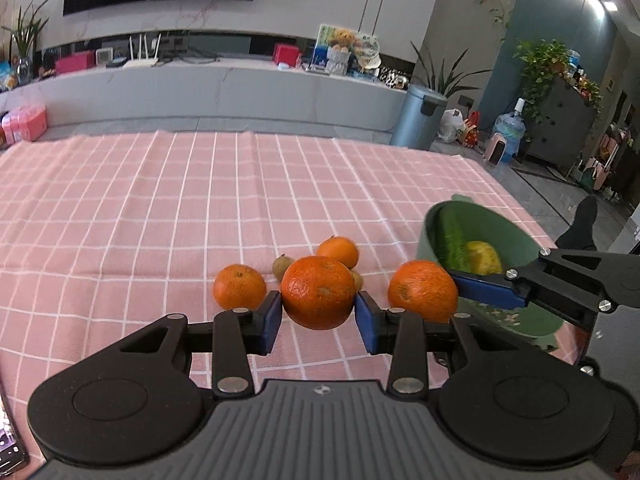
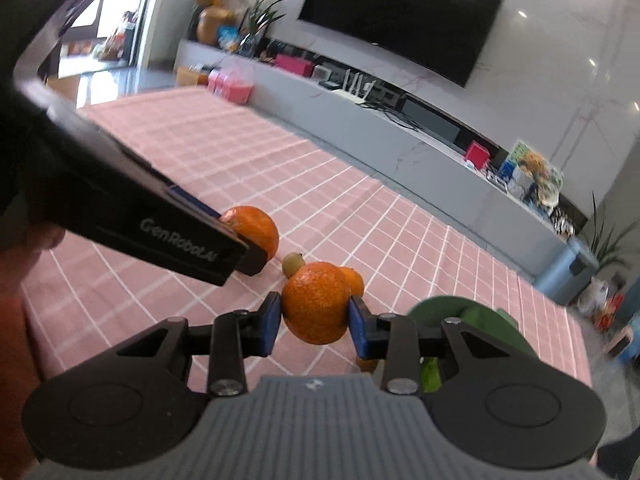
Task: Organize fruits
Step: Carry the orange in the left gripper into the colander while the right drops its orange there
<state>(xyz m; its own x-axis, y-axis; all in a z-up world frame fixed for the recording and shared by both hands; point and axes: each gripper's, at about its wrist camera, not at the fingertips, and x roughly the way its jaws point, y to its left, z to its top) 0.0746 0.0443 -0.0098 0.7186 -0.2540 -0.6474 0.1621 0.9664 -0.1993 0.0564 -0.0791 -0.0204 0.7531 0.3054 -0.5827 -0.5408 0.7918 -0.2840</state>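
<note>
My left gripper is shut on a large orange, held a little above the pink checked cloth. My right gripper is shut on another orange, also clear of the cloth. In the left wrist view, the right gripper's finger presses that second orange. The right wrist view shows the left gripper at upper left with its orange. Two more oranges and small brownish-green fruits lie on the cloth.
A green bowl stands at the right, holding a cucumber and a yellow fruit. The cloth stretches far back and left. A grey TV bench and a bin stand beyond the table.
</note>
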